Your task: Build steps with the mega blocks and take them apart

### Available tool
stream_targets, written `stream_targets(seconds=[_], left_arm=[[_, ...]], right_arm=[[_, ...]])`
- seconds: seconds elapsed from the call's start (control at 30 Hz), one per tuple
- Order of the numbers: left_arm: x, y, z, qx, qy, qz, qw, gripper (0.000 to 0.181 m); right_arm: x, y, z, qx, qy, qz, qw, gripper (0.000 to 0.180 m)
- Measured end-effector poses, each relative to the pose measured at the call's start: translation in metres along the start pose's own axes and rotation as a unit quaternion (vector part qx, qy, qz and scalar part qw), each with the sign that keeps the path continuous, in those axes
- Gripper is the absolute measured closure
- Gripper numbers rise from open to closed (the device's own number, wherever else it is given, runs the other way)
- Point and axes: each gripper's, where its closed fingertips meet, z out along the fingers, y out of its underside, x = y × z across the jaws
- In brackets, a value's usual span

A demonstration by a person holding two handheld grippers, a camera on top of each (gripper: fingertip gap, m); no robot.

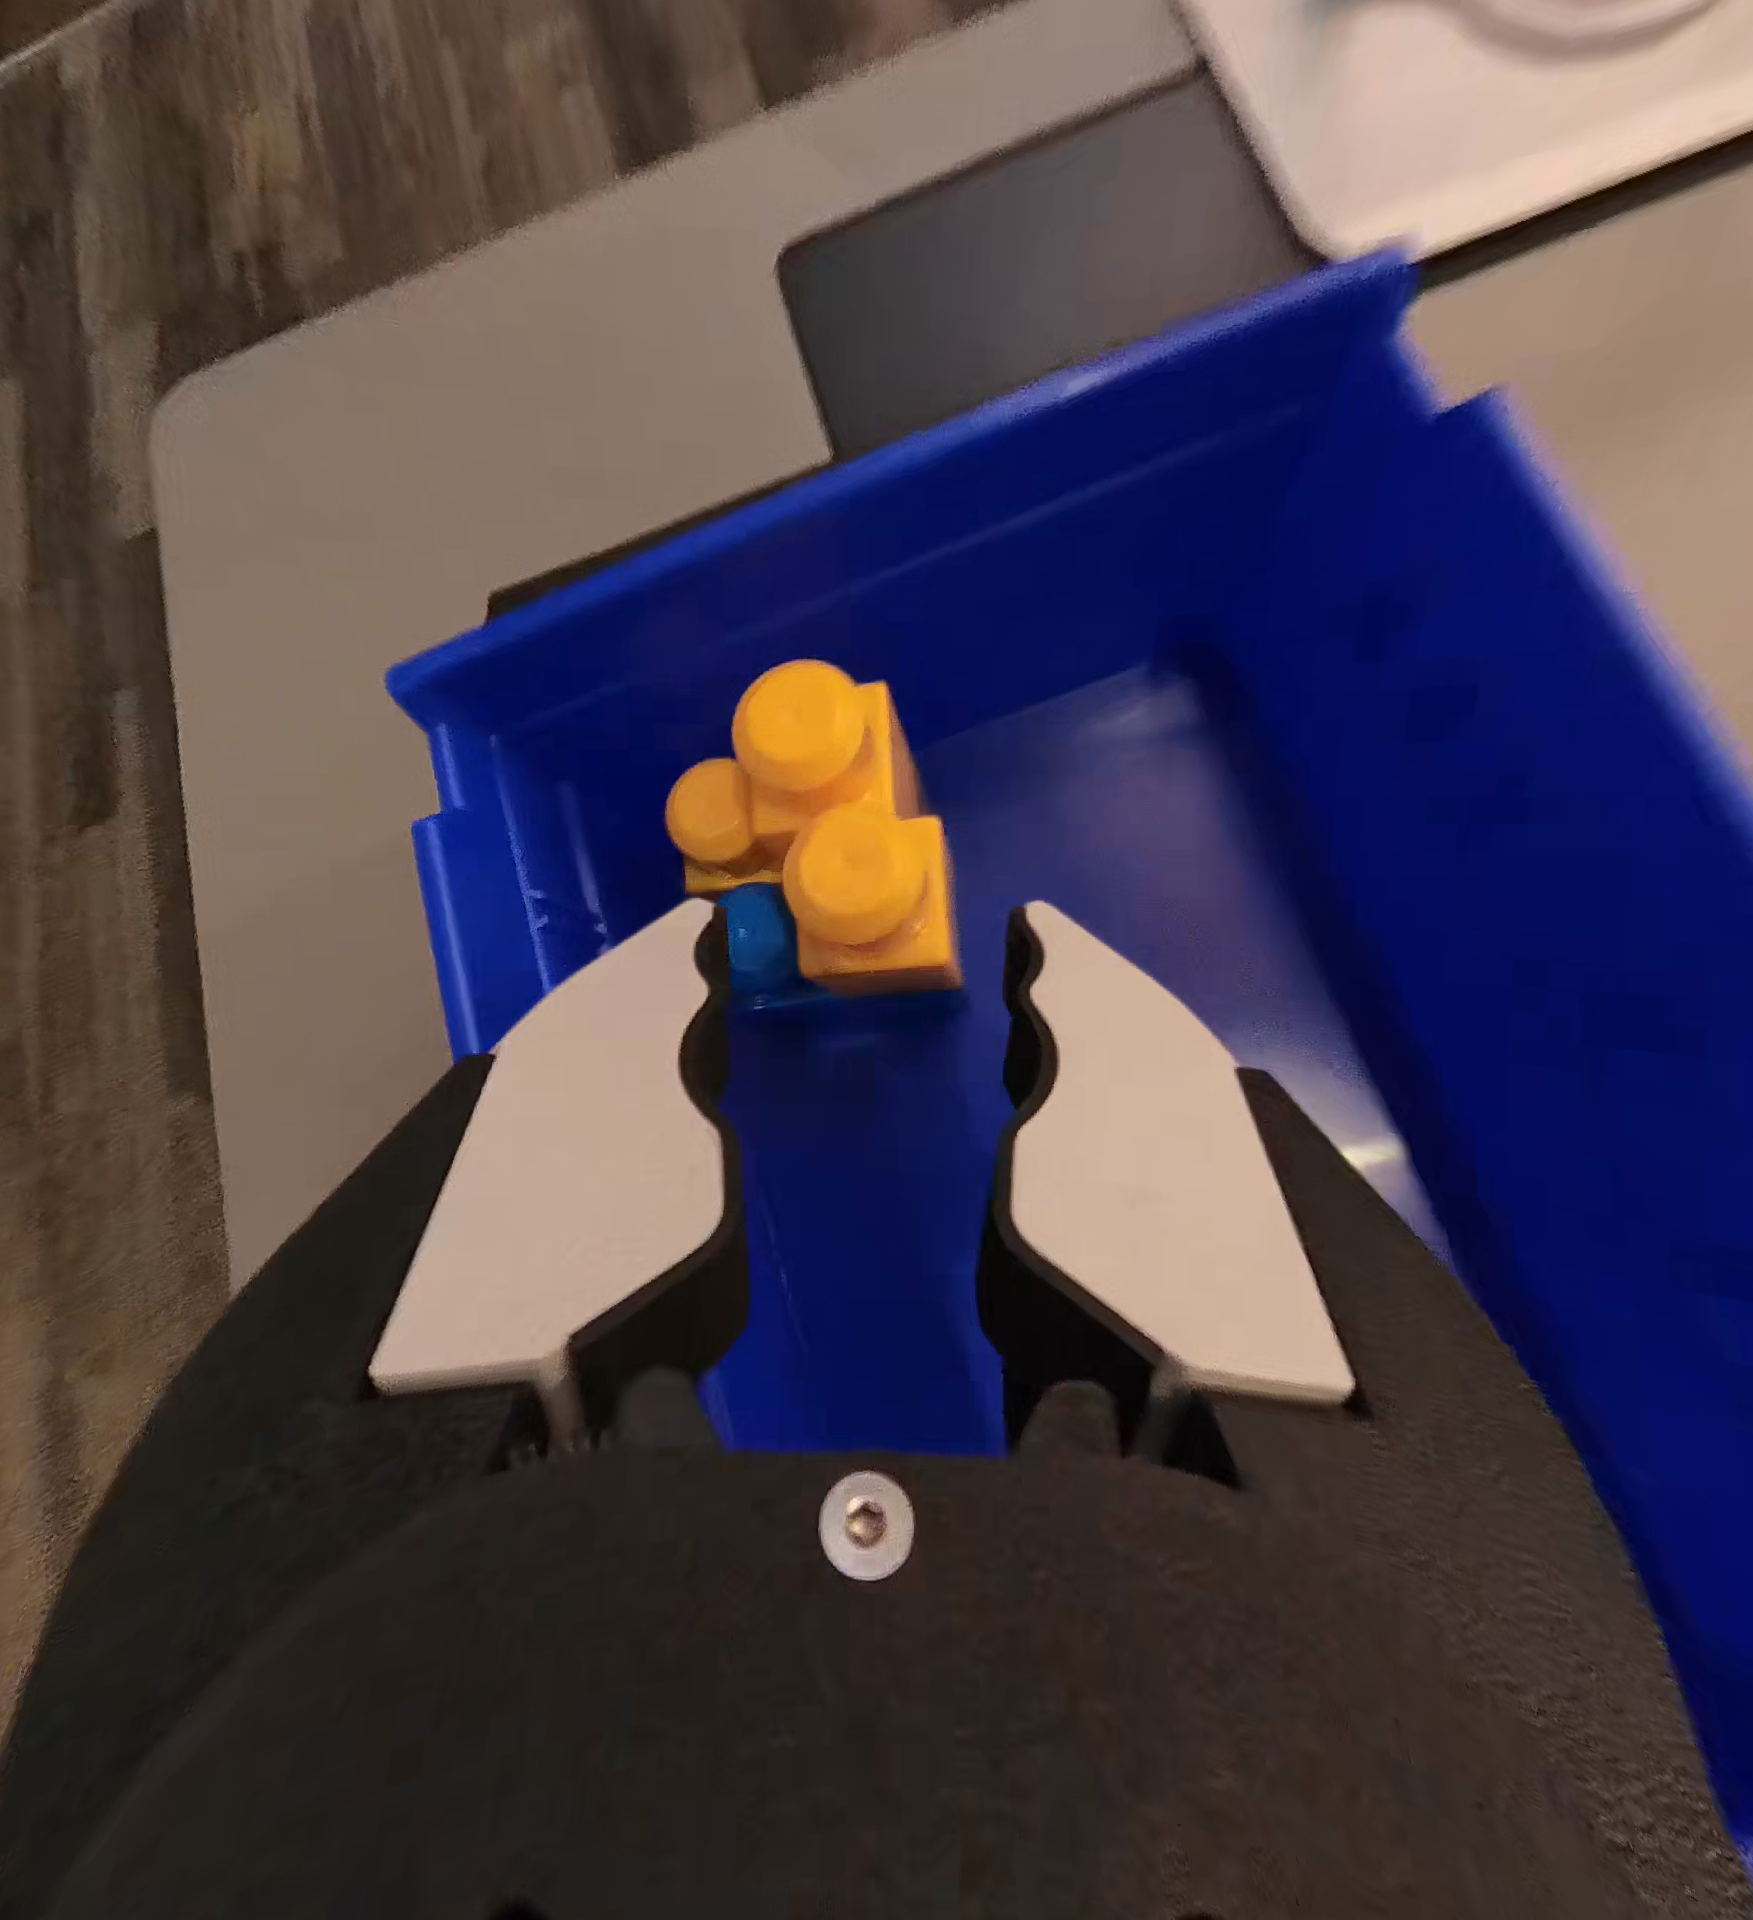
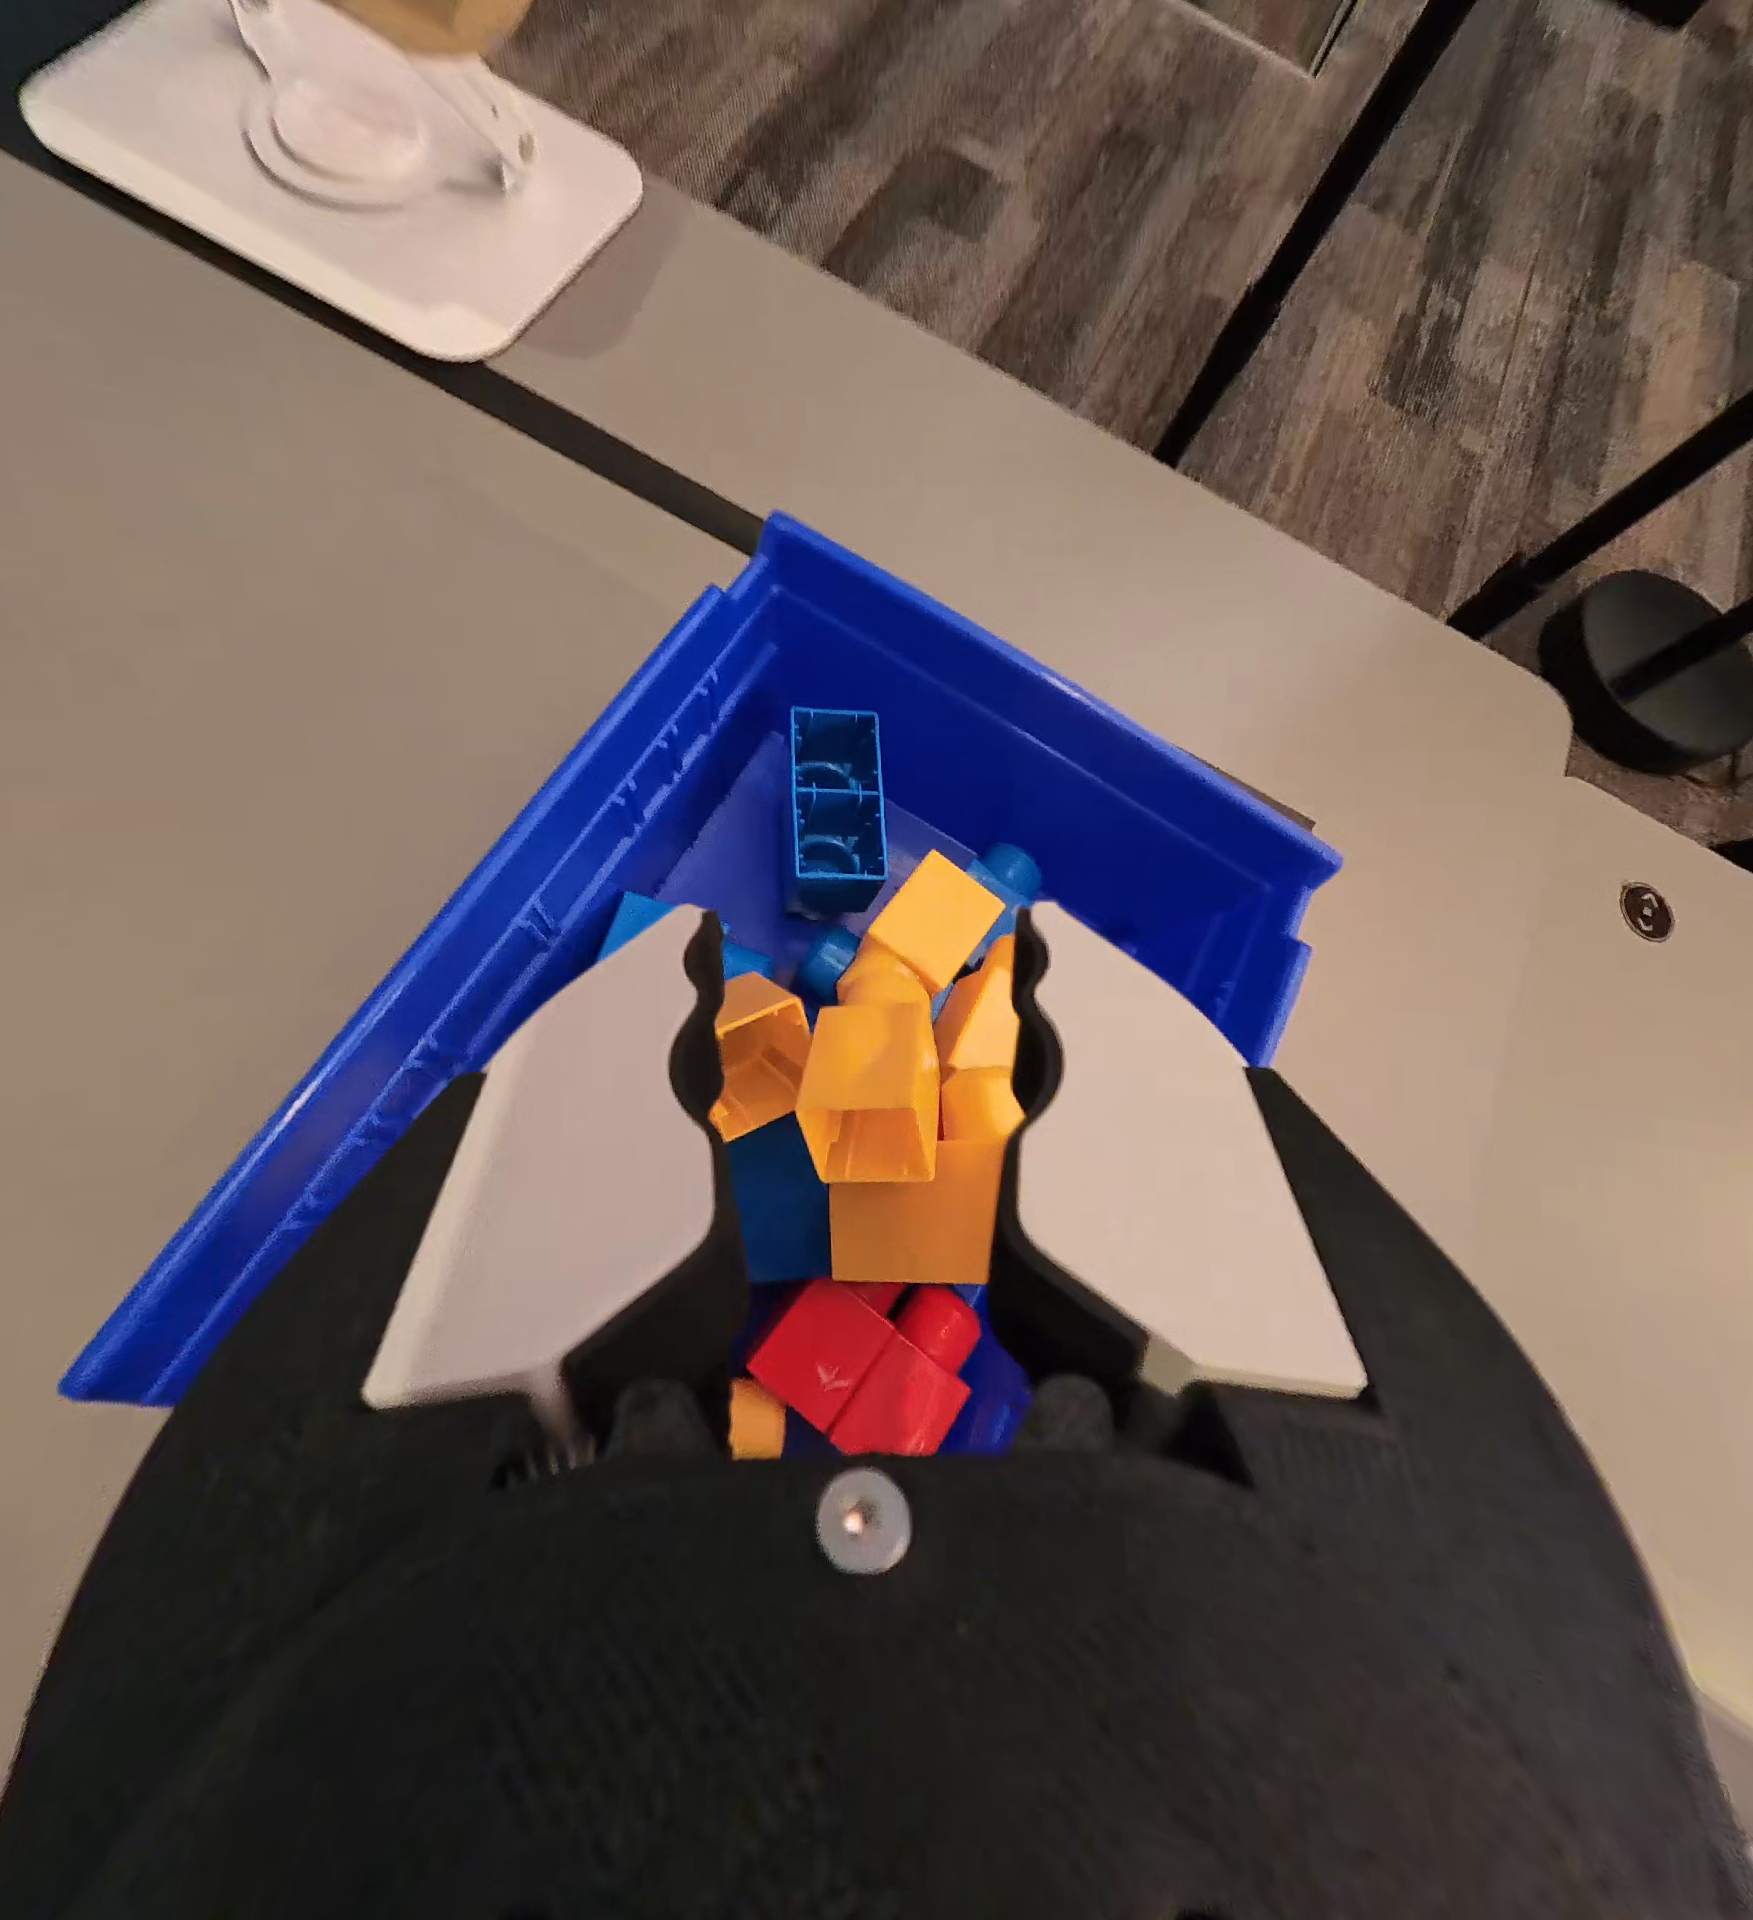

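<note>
Hovering over a blue bin (image 1: 1267, 644), the left gripper (image 1: 861, 925) has its jaws spread apart and grasps nothing; just past its fingertips a small stepped stack of yellow blocks (image 1: 820, 821) stands on the bin floor, with a blue block (image 1: 756, 940) tucked against its near left side, close to the left fingertip. The bin's far wall rises right behind the stack and its tall right wall runs along beside the gripper. Beyond the bin lie the grey table (image 1: 415, 499), a dark flat panel (image 1: 1007, 332) and a white tray (image 1: 1516, 114). The right gripper (image 2: 864, 925) is likewise released and empty, poised above a second view of a blue bin (image 2: 415, 1060) crowded with loose blocks: a jumble of yellow blocks (image 2: 872, 1091) directly between its fingers, a red block (image 2: 851, 1371) nearer the camera, and a blue brick (image 2: 836, 810) lying hollow side up near the far corner. Past this bin sit a white base (image 2: 352, 239) carrying a clear fitting, and a black round foot (image 2: 1651, 675) on the carpet off the table's edge.
</note>
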Motion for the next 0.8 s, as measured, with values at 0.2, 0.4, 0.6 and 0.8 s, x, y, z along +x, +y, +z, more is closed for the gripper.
stream_targets(seconds=[0.2,0.4,0.6,0.8], left_arm=[[0.004,0.013,0.027,-0.017,0.011,0.011,1.0,0.132],[-0.002,0.019,0.027,-0.038,-0.008,0.05,0.998,0.144],[-0.011,-0.006,-0.054,0.014,0.007,0.016,1.0,0.145],[0.111,-0.099,-0.182,0.287,0.32,-0.044,0.902,0.145]], right_arm=[[-0.012,0.008,0.015,-0.044,-0.012,-0.033,0.998,0.125],[-0.016,0.009,0.017,-0.051,-0.018,-0.041,0.998,0.126],[-0.049,-0.02,0.006,-0.009,-0.04,-0.084,0.996,0.127],[-0.195,-0.135,-0.033,0.282,-0.112,-0.202,0.931,0.116]])
